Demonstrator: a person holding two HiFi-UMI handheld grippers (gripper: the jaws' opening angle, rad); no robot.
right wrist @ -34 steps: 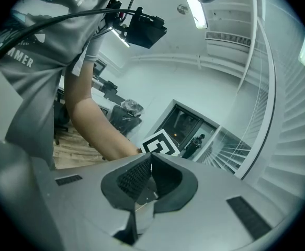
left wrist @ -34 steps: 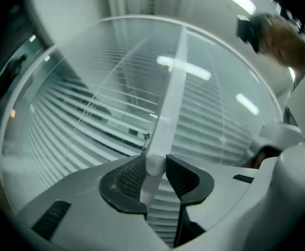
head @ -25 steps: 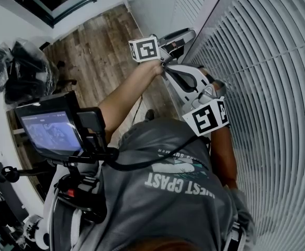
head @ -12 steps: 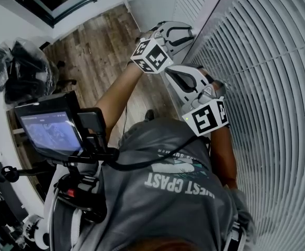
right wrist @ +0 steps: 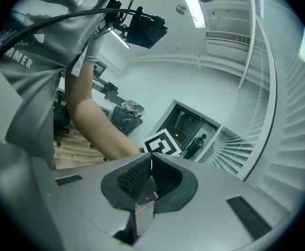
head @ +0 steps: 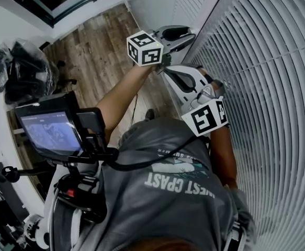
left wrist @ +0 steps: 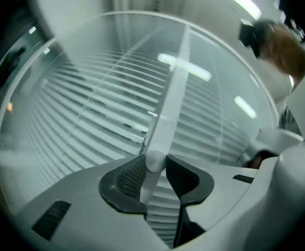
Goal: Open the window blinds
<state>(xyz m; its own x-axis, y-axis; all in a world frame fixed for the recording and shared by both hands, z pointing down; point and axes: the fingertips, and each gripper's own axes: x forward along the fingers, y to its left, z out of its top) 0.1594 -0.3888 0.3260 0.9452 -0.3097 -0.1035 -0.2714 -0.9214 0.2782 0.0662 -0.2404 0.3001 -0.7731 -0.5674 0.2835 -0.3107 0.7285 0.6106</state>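
White slatted window blinds (head: 267, 88) fill the right of the head view, with their slats lying nearly flat and closed. In the left gripper view a white tilt wand (left wrist: 170, 103) hangs in front of the blinds (left wrist: 89, 114). My left gripper (left wrist: 155, 166) has the wand's round end between its dark pads; the jaws are closing and both pads touch it. The head view shows that gripper (head: 186, 34) up against the blind's edge. My right gripper (head: 168, 73) sits just below it, still, with its jaws (right wrist: 151, 160) together and nothing in them.
The person's grey shirt (head: 168, 192) and a rig with a small screen (head: 50, 132) fill the lower head view. Wooden floor (head: 97, 56) and black bags (head: 21, 69) lie to the left. The left forearm (right wrist: 92, 124) crosses the right gripper view.
My left gripper rolled about its own line on the wand, so its marker cube swung round and back. The right gripper stayed still.
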